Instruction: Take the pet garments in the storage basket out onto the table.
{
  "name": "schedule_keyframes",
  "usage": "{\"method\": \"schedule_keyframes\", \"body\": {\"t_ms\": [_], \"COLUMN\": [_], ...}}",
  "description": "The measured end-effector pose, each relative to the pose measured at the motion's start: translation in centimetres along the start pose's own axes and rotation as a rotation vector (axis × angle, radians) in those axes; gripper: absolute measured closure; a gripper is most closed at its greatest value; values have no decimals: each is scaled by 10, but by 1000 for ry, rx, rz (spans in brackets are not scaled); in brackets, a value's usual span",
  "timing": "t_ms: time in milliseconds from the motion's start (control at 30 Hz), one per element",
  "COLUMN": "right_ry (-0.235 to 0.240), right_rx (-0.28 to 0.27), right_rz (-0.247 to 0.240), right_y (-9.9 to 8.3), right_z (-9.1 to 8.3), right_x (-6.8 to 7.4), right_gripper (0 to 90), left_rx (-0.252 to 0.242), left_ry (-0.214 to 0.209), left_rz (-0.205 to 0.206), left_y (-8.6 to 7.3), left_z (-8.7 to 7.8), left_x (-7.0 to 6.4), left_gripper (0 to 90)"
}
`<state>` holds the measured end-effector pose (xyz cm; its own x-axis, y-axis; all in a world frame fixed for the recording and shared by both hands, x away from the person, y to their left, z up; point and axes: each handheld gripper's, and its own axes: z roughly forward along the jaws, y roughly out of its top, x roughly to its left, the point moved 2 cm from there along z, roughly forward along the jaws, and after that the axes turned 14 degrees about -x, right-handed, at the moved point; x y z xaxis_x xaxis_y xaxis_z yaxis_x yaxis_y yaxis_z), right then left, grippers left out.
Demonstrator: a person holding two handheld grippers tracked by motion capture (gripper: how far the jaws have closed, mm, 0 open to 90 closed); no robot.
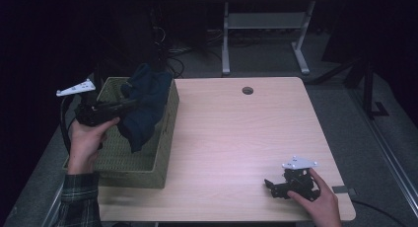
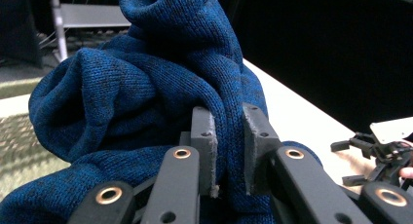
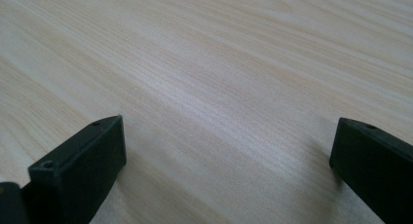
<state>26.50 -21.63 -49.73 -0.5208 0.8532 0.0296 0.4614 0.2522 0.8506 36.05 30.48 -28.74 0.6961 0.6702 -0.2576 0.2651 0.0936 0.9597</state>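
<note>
A dark blue knitted garment (image 1: pixel 145 106) hangs bunched over a woven green basket (image 1: pixel 165 138) at the table's left side. My left gripper (image 1: pixel 129 103) holds it up above the basket, jaws shut on a fold of the blue knit (image 2: pixel 160 87), which rises between the two pads (image 2: pixel 229 151). My right gripper (image 1: pixel 270 185) rests low on the table near the front right corner, pointing left. Its jaws stand wide open over bare light wood (image 3: pixel 219 87) with nothing between them (image 3: pixel 226 160). It also shows far off at the edge of the left gripper view (image 2: pixel 375 156).
The light wooden table (image 1: pixel 236 133) has a round cable hole (image 1: pixel 247 91) near its far edge. Behind the table stands a grey metal frame (image 1: pixel 226 44) on a dark floor. A small grey patch (image 1: pixel 344 190) lies at the front right corner.
</note>
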Motion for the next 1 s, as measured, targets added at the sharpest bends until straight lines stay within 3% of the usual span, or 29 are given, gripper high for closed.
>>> {"method": "schedule_keyframes", "body": {"t_ms": [433, 833, 1000], "right_ry": [-1, -1, -1], "right_rx": [1, 1, 1], "right_rz": [3, 5, 5], "right_y": [0, 0, 0], "right_z": [0, 0, 0], "right_x": [0, 0, 0], "right_gripper": [0, 0, 0], "left_rx": [-29, -10, -1], "left_ry": [-80, -185, -237], "left_rz": [46, 68, 88], "left_y": [16, 18, 18], "left_z": [21, 55, 73], "left_x": [-31, -61, -79], "left_gripper": [781, 780, 781]}}
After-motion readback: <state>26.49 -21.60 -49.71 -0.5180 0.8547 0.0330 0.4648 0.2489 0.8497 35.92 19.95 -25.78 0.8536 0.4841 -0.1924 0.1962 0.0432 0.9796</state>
